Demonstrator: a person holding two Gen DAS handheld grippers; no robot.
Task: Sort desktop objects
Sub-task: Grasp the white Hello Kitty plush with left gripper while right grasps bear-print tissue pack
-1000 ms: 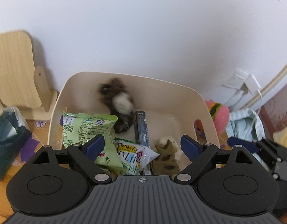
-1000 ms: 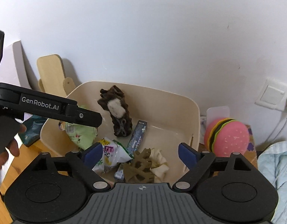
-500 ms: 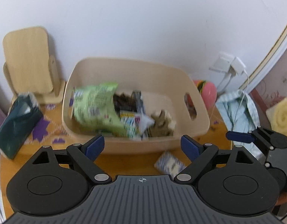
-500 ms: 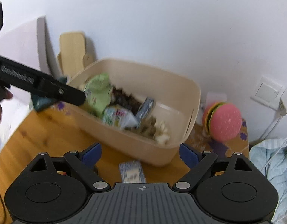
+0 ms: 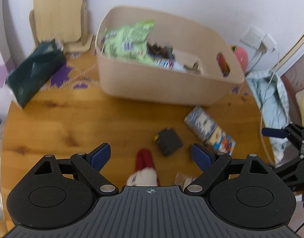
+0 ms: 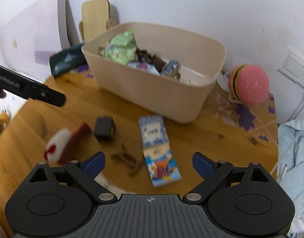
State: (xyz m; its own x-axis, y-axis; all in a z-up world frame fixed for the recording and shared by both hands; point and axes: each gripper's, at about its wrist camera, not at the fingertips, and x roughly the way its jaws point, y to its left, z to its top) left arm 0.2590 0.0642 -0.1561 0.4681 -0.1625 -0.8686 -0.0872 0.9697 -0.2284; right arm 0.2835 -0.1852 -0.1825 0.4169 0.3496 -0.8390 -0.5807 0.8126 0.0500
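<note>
Wall and table: white wall beyond both your tongs; the round wooden table [image 6: 191, 138] fills the ground under them.
Bin: the beige bin [image 6: 152, 91] stands ahead of both tongs, well beyond the tips, already holding a green snack bag [image 6: 122, 47] and other packets.
Blue box: the blue printed box [image 6: 156, 146] lies flat just ahead of your right gripper [image 6: 149, 163], between the lines of its fingers, nearer the right one.
Red and white toy: the red and white soft toy [image 5: 144, 168] sits between the fingers of your left gripper [image 5: 151, 155], close to the body.
Dark block: the small dark block [image 5: 168, 141] lies just beyond the left tongs' tips, right of centre.
Brown scrap: a thin brown scrap [image 6: 125, 157] rests just ahead of the right tongs' left finger.
Tongs: your left tongs stand wide apart, gripping nothing; your right tongs are widening further, their pads touching nothing.
Doing it well: I judge you are lining up the next picks. Centre each thing between the pads before closing; take the blue box across its narrow width.
Hard to see: both views are smeared. The toy's near end is cut off by the left tool body, and I cannot tell what the pale piece beside it is.
</note>
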